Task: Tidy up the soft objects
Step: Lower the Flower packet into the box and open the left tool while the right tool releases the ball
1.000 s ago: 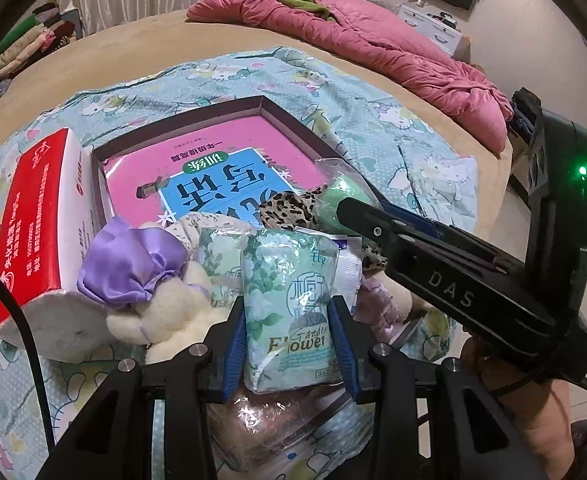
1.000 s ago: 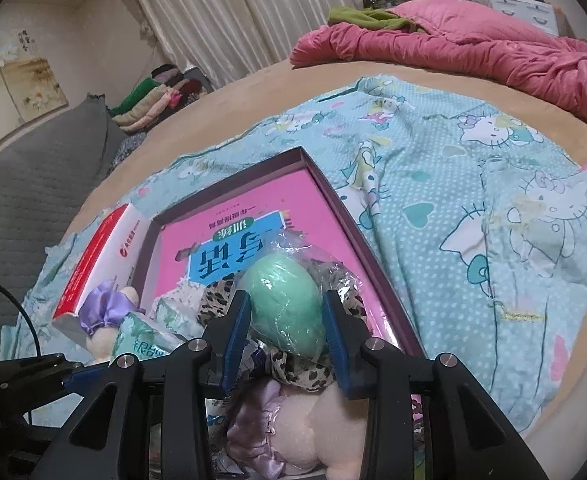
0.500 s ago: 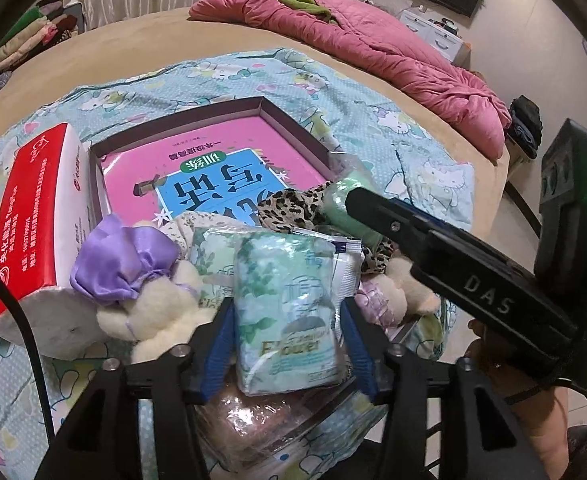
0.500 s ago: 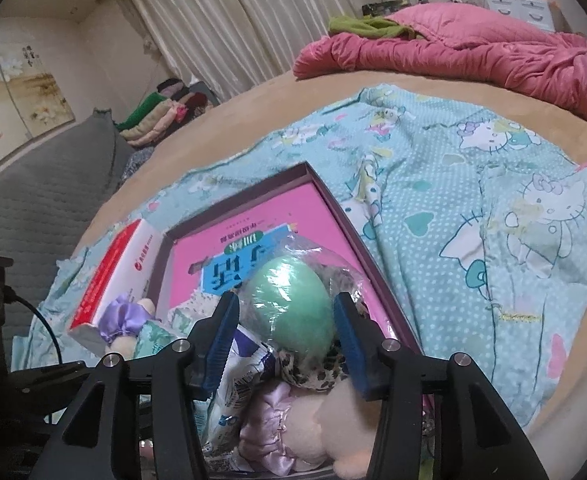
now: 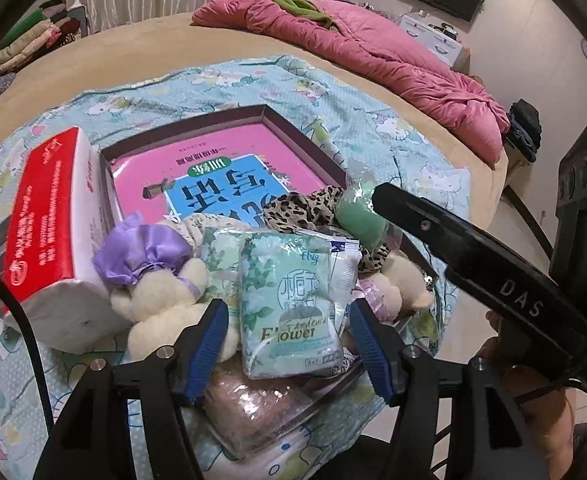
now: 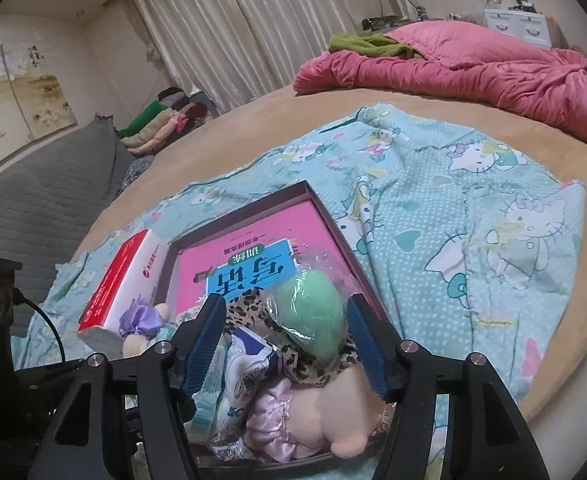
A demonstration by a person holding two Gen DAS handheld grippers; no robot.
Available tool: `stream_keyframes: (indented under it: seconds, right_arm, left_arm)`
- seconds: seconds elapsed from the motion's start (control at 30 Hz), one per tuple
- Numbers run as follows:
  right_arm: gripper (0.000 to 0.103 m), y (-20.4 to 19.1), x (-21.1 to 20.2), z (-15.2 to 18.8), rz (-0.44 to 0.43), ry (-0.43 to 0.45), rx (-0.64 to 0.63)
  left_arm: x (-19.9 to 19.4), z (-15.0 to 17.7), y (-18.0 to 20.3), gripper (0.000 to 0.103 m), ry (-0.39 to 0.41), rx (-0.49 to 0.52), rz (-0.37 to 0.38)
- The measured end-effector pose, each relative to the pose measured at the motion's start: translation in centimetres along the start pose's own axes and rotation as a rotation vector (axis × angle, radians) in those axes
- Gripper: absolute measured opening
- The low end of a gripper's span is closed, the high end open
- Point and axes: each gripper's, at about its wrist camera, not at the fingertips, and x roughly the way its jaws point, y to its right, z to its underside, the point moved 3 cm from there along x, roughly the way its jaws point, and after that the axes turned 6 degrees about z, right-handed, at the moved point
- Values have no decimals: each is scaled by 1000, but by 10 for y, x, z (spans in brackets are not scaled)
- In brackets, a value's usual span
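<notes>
Bed tray (image 5: 305, 142), both hand-held grippers now released, tissue pack (image 5: 287, 300), green sponge (image 6: 311, 312)

Glossy plastic film wraps the tissue pack (image 5: 289, 300), which lies in the matt cardboard box (image 5: 293, 120). Just beside the pack, the 2 plush bears (image 5: 161, 292) look fuzzy (one wears shiny purple satin). Behind it lies smooth leopard-print cloth (image 5: 305, 208). The book (image 5: 221, 184) cover is glossy paper.
</notes>
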Motion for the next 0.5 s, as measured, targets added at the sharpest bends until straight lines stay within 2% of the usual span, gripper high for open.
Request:
stream_keyframes:
  seconds: [0.1,0.5]
  right_arm:
    - [76,-2,-9,-2,-4,23,12]
    - [77,-23,-33,-6,55,39,-24]
  left_arm:
    - [-8,1,0,68,15,0,-6]
    - [-40,2,-12,71,74,-14,-43]
